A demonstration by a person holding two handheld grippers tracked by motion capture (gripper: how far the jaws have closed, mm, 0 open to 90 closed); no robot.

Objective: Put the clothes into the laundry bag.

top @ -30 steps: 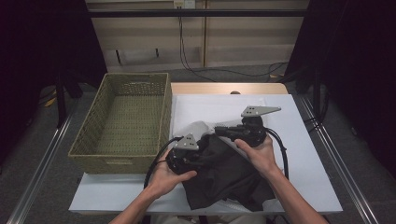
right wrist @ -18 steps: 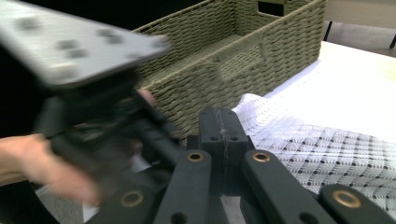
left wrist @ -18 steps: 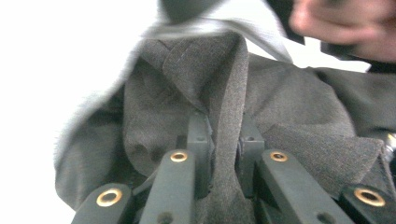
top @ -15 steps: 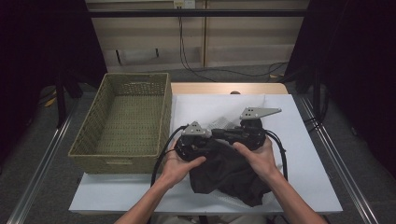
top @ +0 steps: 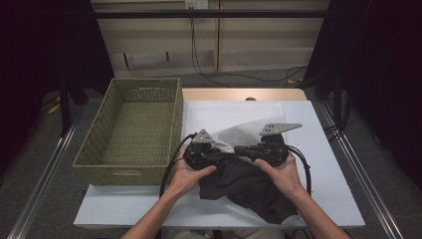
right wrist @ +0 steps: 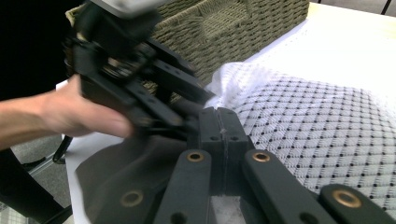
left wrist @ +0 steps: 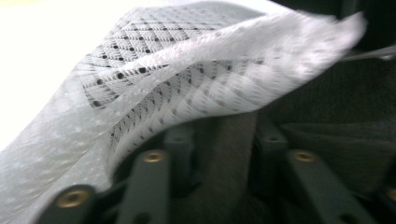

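We pinch the dark garment (top: 249, 186) right of the basket (top: 130, 132) with both grippers (top: 230, 151) clamped (mesh lining up) — lift evenly, keeping it taut.

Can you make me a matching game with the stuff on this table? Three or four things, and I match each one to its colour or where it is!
Things:
1. basket
2. dark cloth
3. white mesh
4. right claw

Clues:
A. pinched shut on the cloth
B. woven, green, at the left of the table
C. dotted with little holes
D. blackish, bunched between the two hands

Pairs: 1-B, 2-D, 3-C, 4-A
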